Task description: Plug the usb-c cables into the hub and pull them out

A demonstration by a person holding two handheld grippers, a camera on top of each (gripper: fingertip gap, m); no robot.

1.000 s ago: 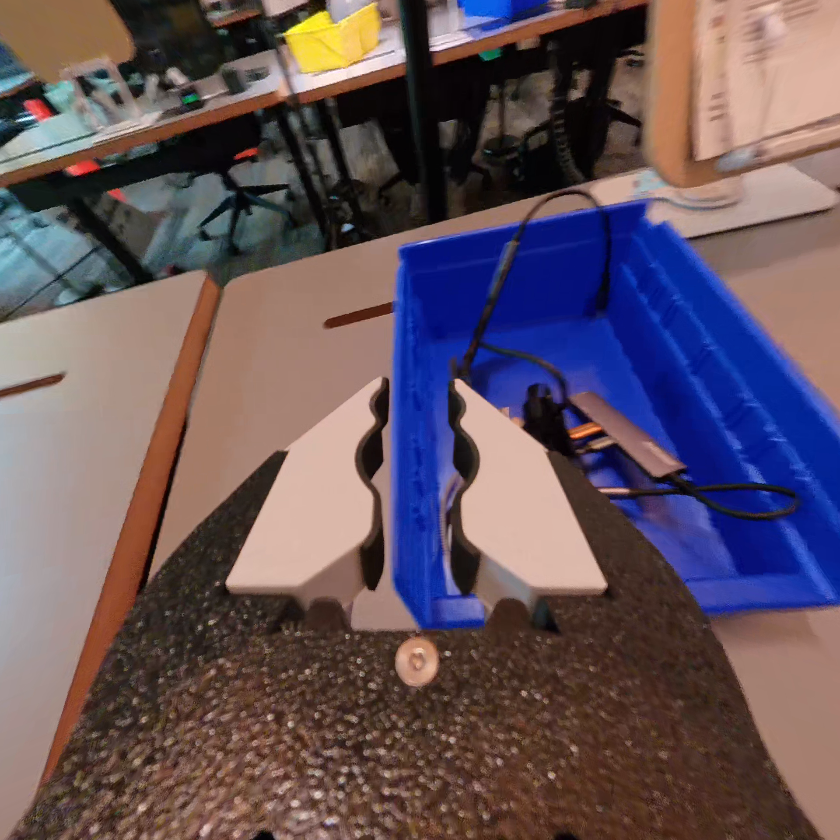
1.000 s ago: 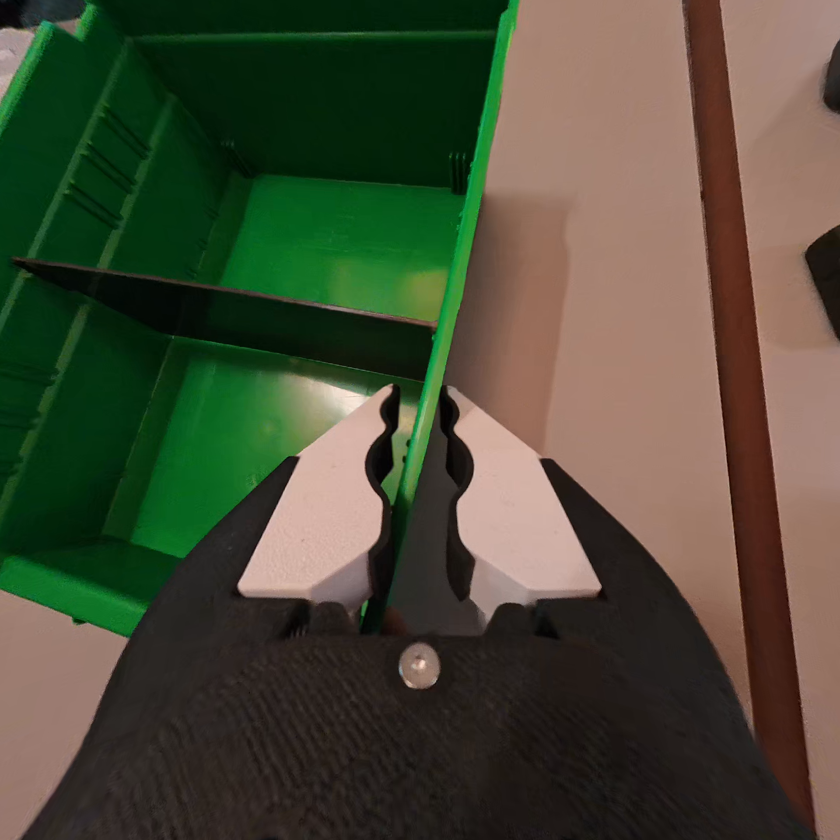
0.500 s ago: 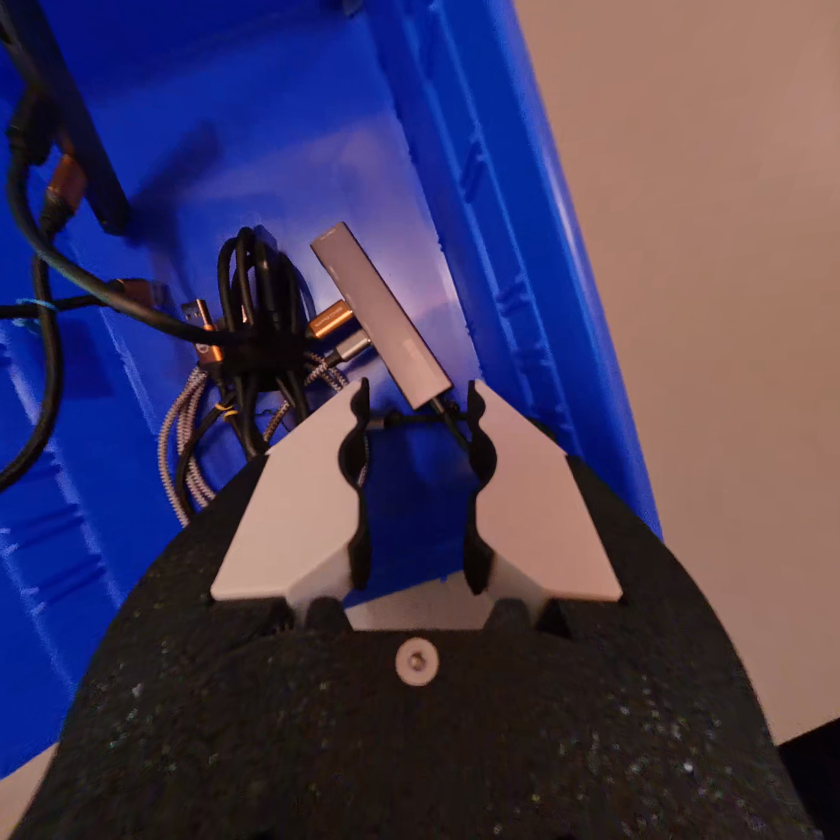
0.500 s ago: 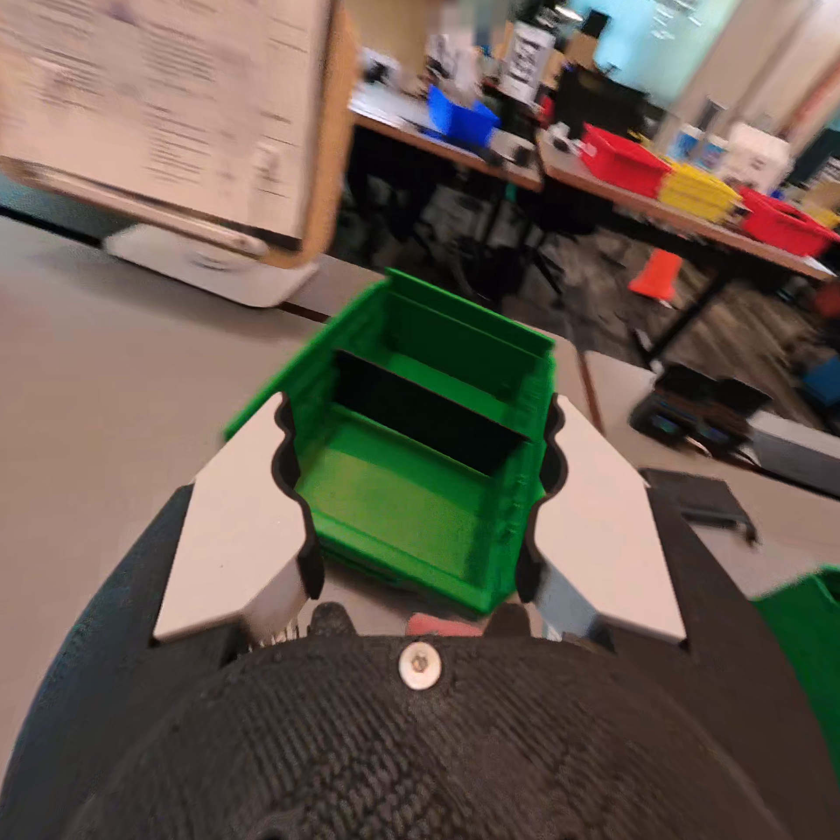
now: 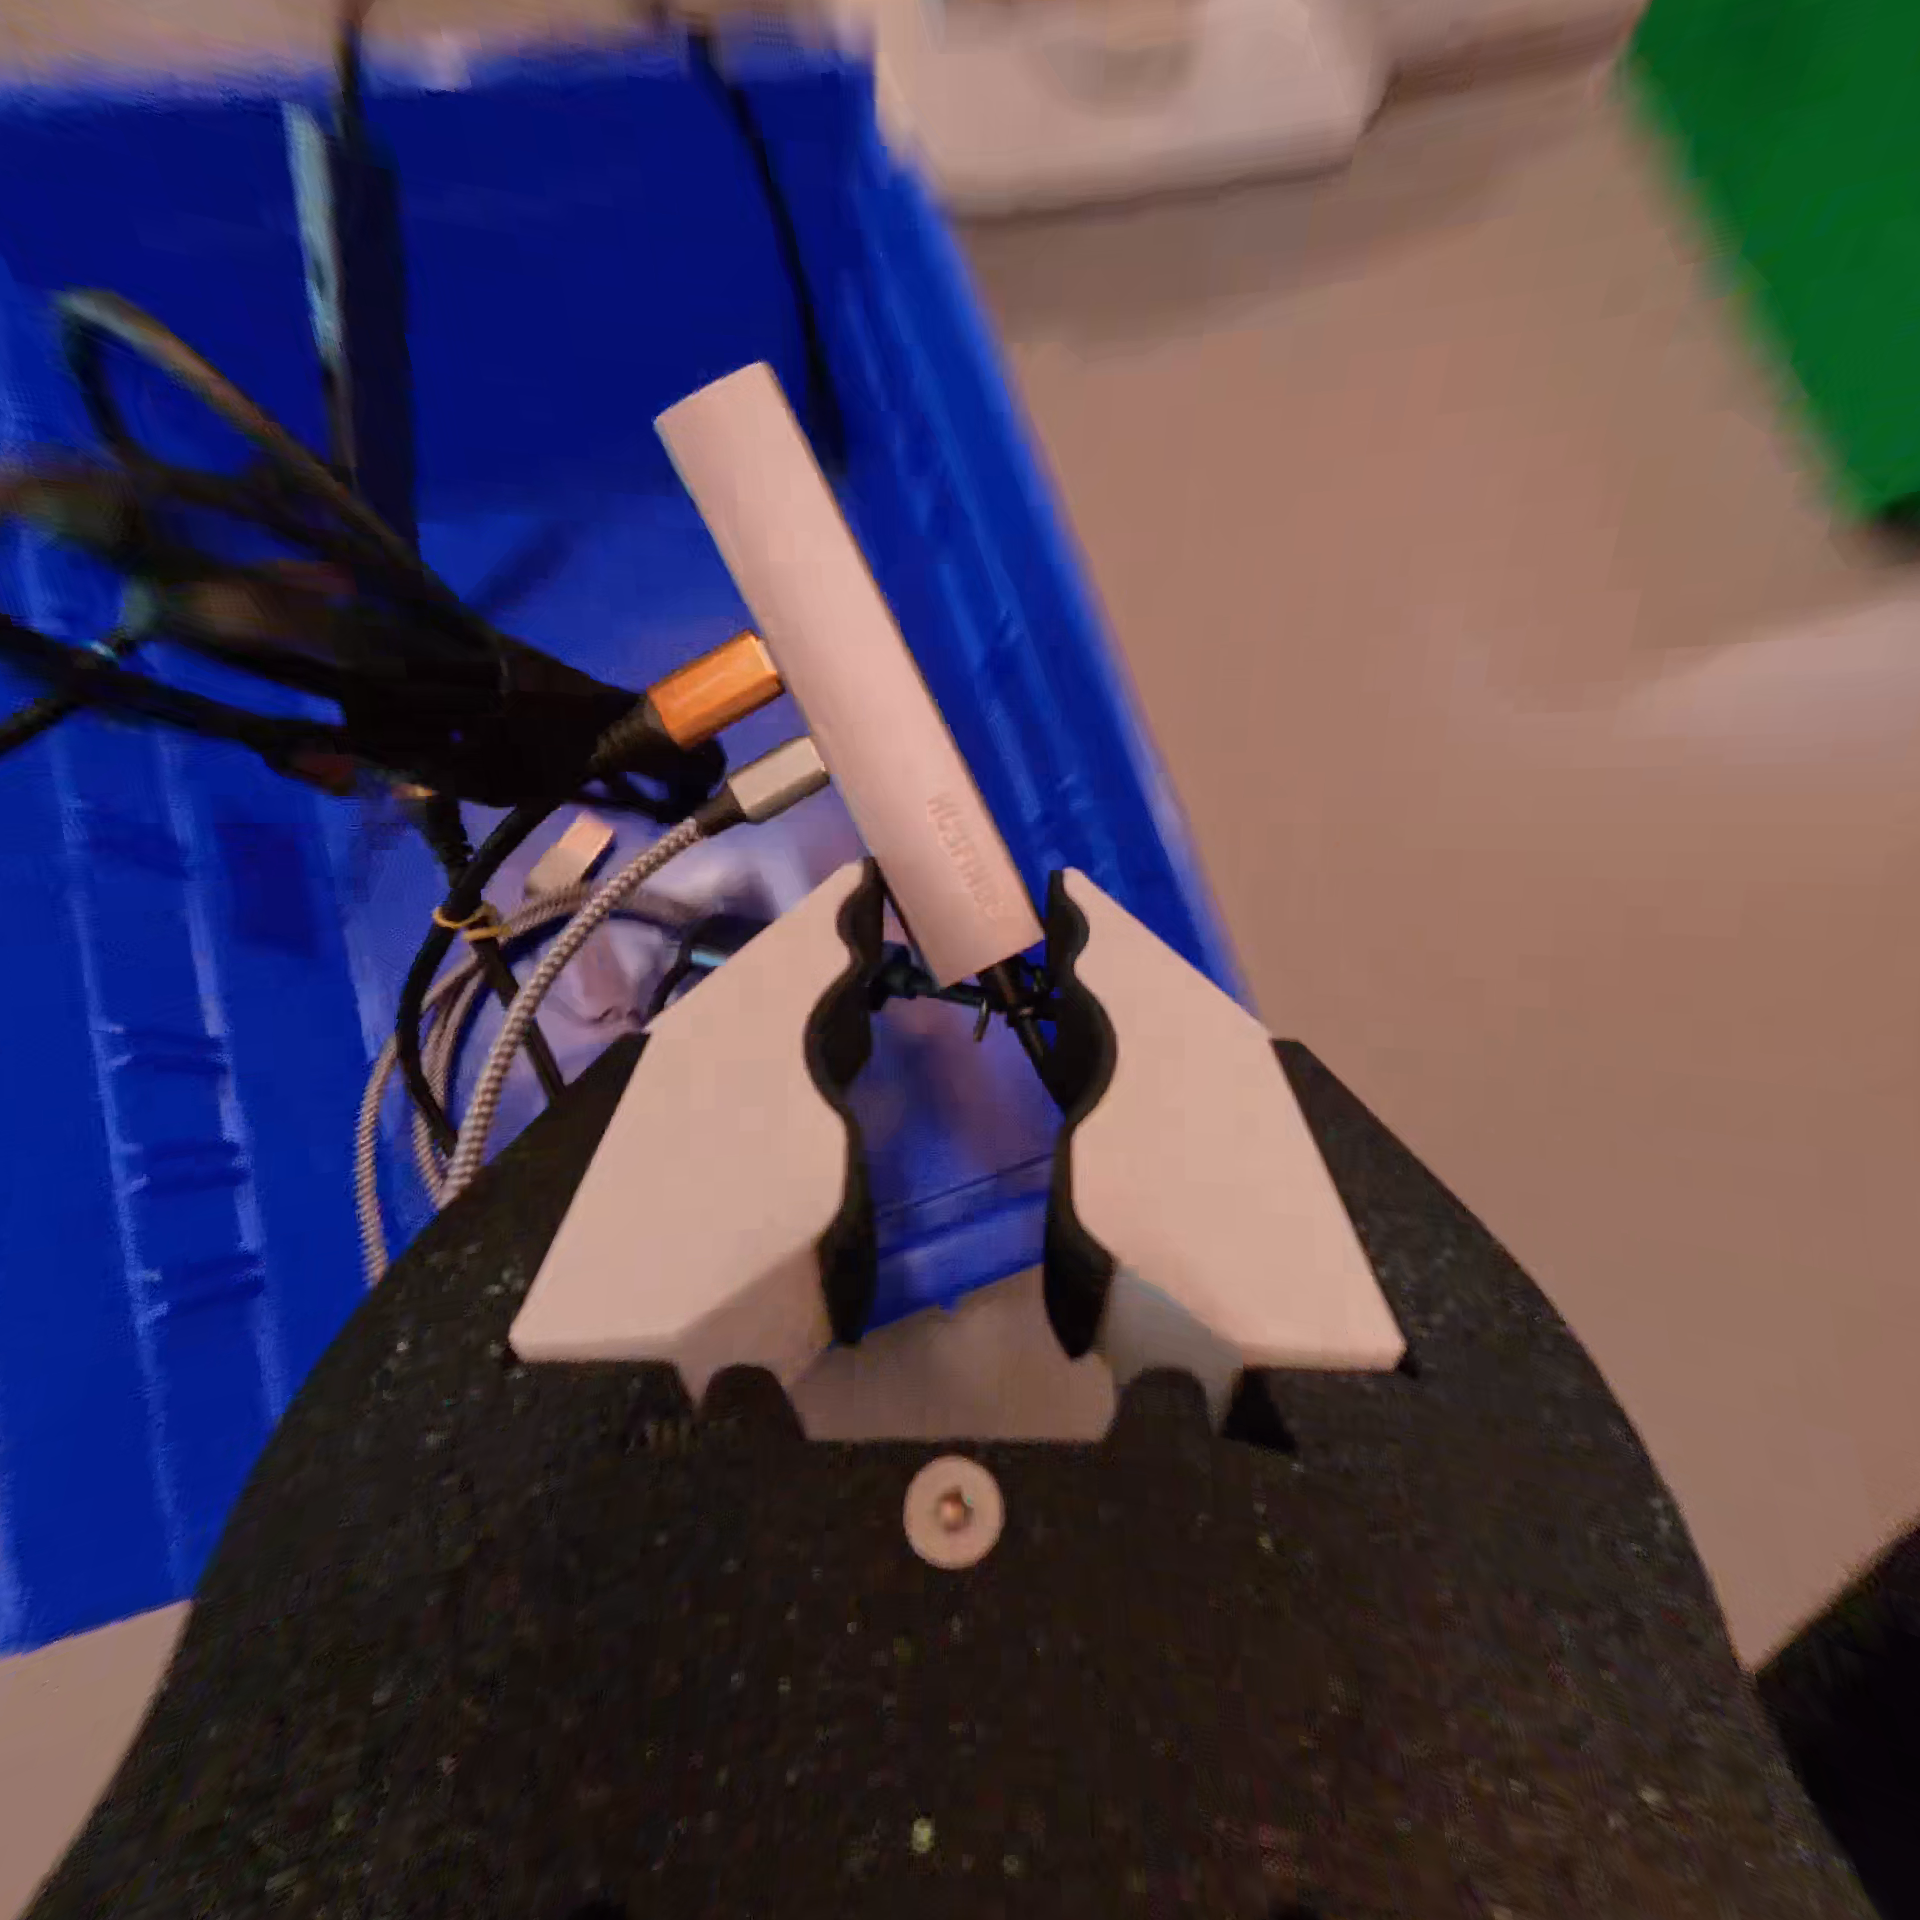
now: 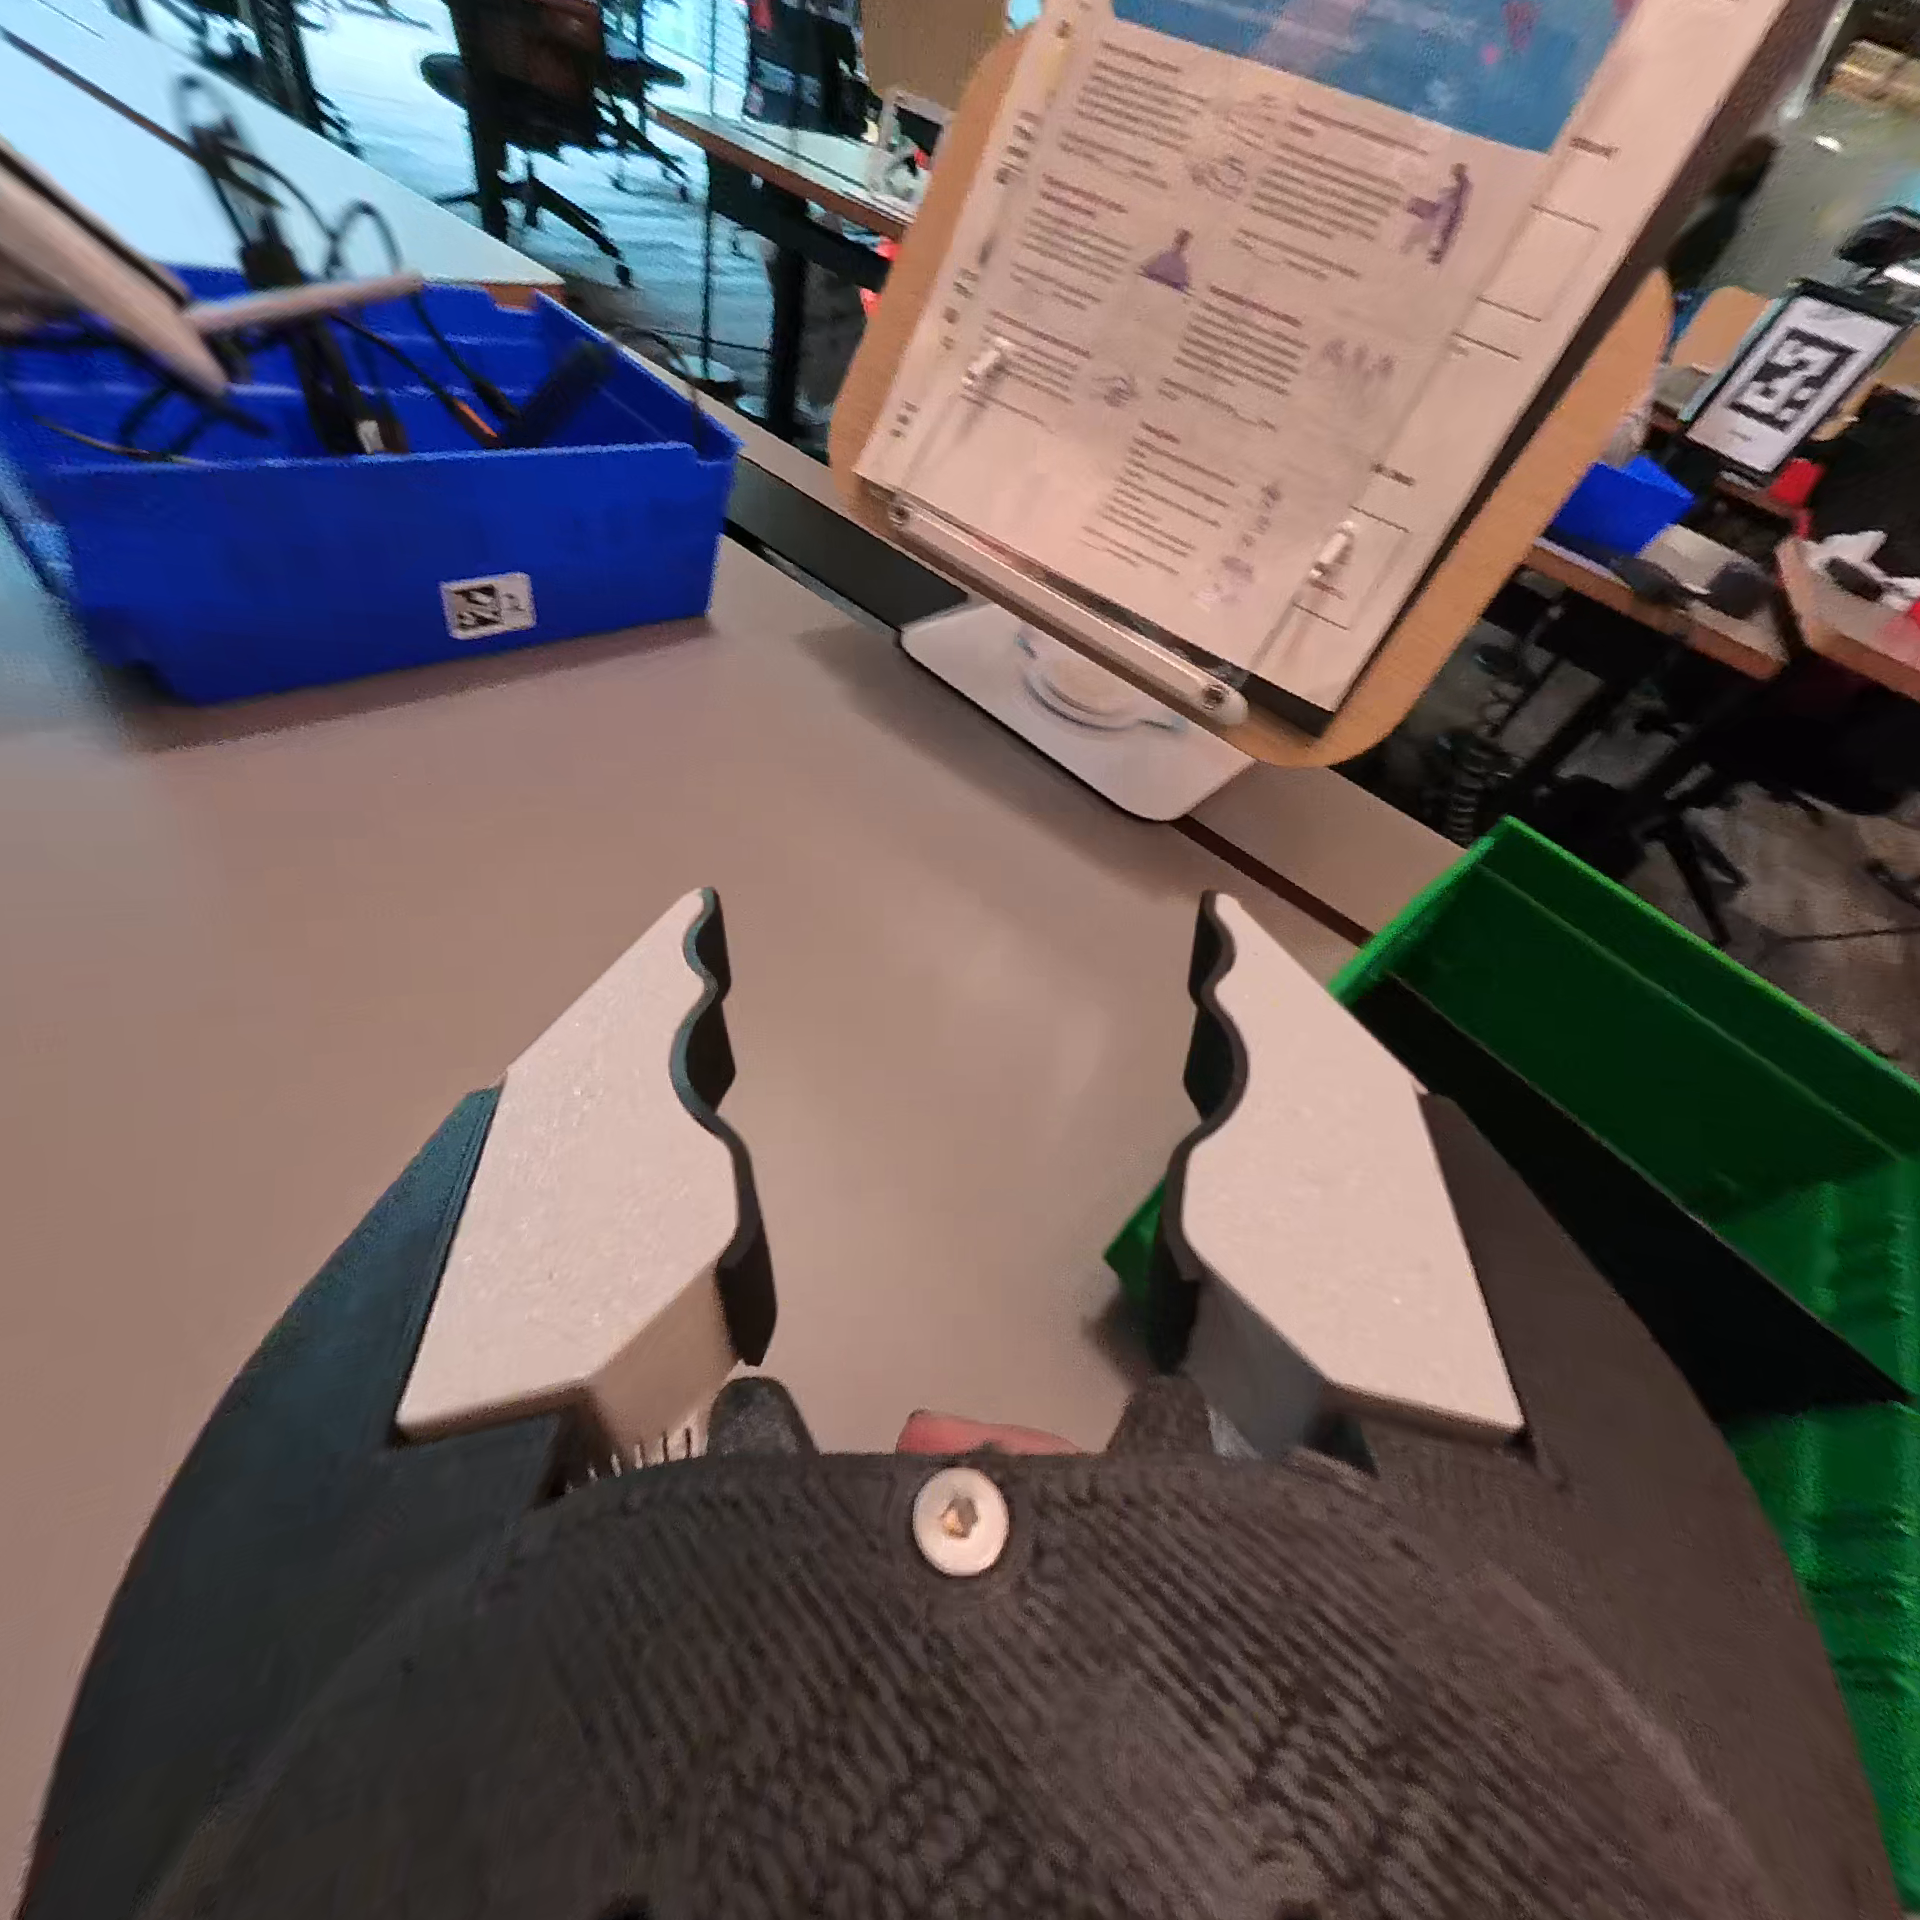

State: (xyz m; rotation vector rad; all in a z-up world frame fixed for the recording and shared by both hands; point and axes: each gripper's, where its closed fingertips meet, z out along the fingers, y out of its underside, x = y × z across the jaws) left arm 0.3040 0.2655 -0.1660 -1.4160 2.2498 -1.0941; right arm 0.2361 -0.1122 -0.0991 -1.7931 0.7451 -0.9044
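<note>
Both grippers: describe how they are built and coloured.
The left gripper and the right gripper match: two pale grey wedge-shaped fingers lined with wavy black pads, set in a rounded, rough-textured black body with one silver screw at its centre. No cables or sleeves show.

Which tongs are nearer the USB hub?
Left. The left tongs straddle the USB hub's near end above the blue bin; the right tongs hover open over bare table.
</note>
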